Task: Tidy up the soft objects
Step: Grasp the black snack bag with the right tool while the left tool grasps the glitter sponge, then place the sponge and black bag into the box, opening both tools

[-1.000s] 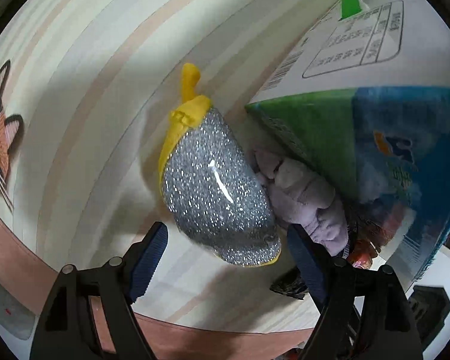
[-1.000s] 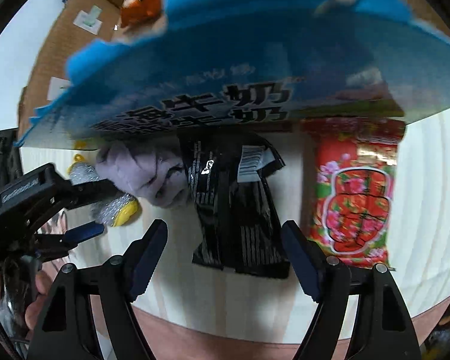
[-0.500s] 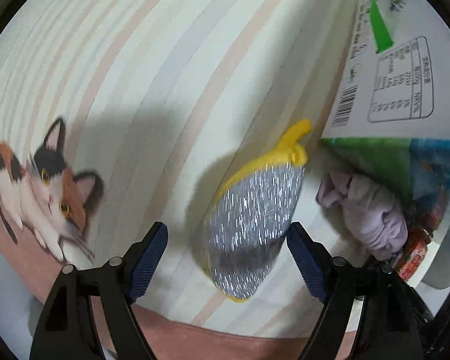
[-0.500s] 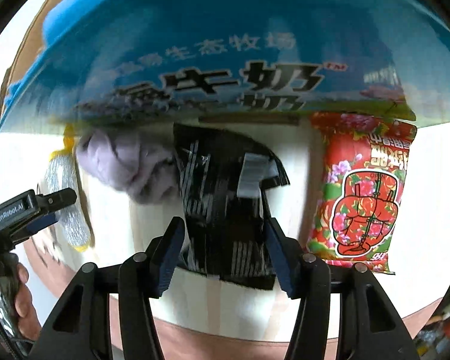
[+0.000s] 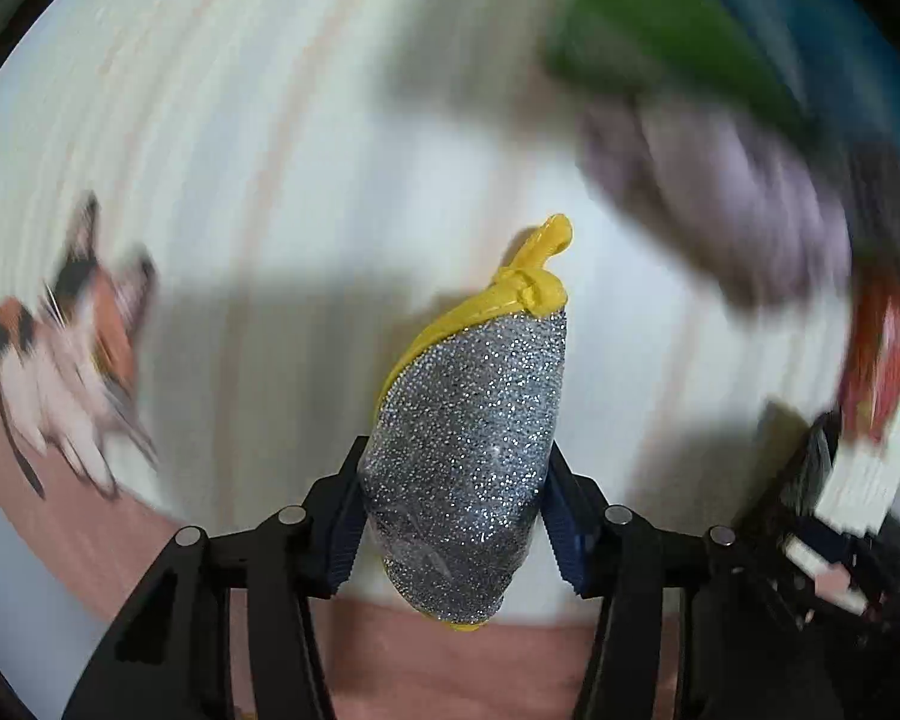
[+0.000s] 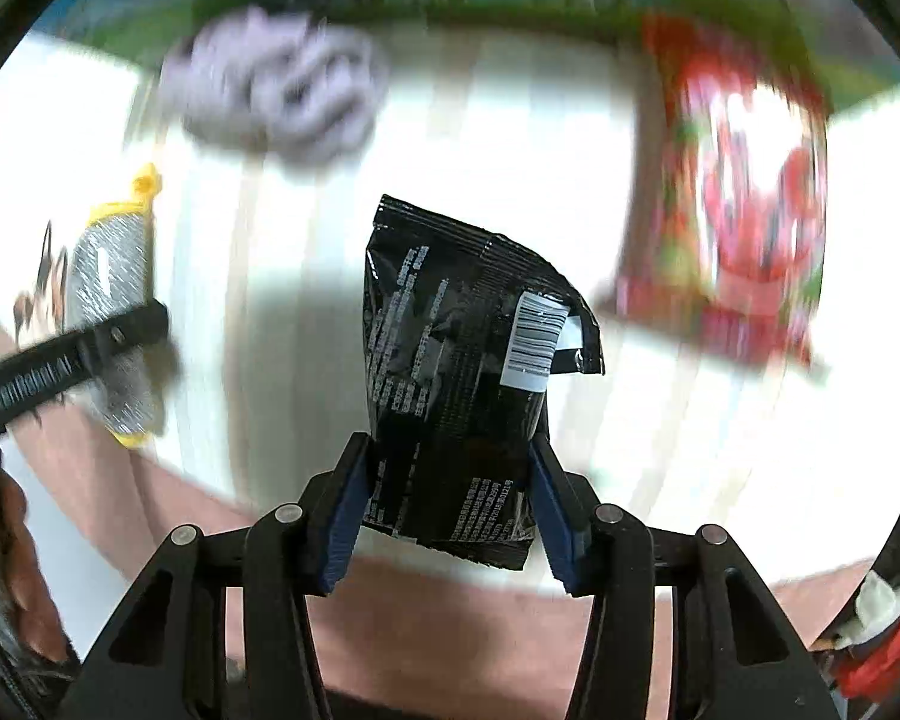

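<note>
Left wrist: glittery silver, yellow-edged scrubber (image 5: 468, 450).

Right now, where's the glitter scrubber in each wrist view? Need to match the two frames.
Left wrist: scrubber at bottom centre, clamped in the left gripper, yellow tip pointing up.
Right wrist: scrubber at the left edge, mid-height, held in the left gripper, which enters from the left.
Shared landmark: the purple cloth, blurred, above the scrubber and to its right in both views.

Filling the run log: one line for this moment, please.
left gripper: shut on silver scrubber | right gripper: shut on black packet | both lifted; background blurred
</note>
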{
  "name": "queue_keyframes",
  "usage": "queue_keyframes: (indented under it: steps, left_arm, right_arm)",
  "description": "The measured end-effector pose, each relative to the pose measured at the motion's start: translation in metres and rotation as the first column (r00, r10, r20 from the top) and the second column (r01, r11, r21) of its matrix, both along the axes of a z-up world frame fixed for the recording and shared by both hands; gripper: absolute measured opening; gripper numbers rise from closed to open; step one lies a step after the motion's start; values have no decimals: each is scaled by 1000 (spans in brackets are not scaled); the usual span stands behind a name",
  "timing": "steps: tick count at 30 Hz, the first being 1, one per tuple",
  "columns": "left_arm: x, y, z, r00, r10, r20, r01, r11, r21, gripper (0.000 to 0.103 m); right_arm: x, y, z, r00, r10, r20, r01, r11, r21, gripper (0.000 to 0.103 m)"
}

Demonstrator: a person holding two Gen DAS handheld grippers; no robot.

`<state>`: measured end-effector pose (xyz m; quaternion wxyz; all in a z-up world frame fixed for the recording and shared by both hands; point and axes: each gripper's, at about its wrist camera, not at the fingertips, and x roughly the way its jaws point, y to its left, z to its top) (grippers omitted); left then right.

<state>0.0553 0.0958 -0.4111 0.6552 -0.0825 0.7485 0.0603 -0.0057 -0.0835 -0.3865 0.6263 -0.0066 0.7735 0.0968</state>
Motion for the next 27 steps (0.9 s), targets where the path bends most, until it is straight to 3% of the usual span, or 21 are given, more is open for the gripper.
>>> queue_keyframes:
  steps: [3, 6, 10, 12, 13, 14, 18, 23, 27]
  left_arm:
    - [-21, -22, -1, 999, -53, 4, 53, 998, 27, 49]
    - [-23, -37, -1, 998, -57, 11, 57, 998, 30, 49]
    - [-18, -33, -3, 998, -68, 15, 68, 997, 31, 49]
    - [-13, -26, 1, 997, -74, 17, 73, 997, 34, 49]
    - [-9, -28, 2, 997, -74, 16, 74, 997, 36, 48]
    - [-7, -28, 3, 997, -74, 17, 74, 997, 38, 47]
    - [-9, -39, 22, 996, -81, 40, 80, 997, 13, 47]
    - [-11, -49, 90, 986, -80, 147, 92, 993, -74, 47]
    - [10, -55, 149, 967, -74, 243, 108, 986, -128, 46]
  right_arm:
    - [-11, -7, -4, 997, -58, -46, 61, 996, 59, 57]
    - [-5, -16, -8, 987, -136, -87, 146, 982, 120, 69]
    - [13, -15, -11, 984, -157, -80, 164, 983, 88, 71]
    - [10, 2, -11, 991, -128, -36, 129, 991, 19, 62]
    - [8, 9, -12, 994, -106, -13, 105, 994, -18, 47]
    - [6, 15, -10, 997, -72, 13, 73, 996, -46, 44]
    - [-7, 26, -4, 998, -65, 1, 65, 998, -3, 42]
    - [-11, 31, 53, 996, -56, 73, 49, 994, 99, 42]
    - [4, 30, 126, 980, -52, 192, 19, 986, 168, 41]
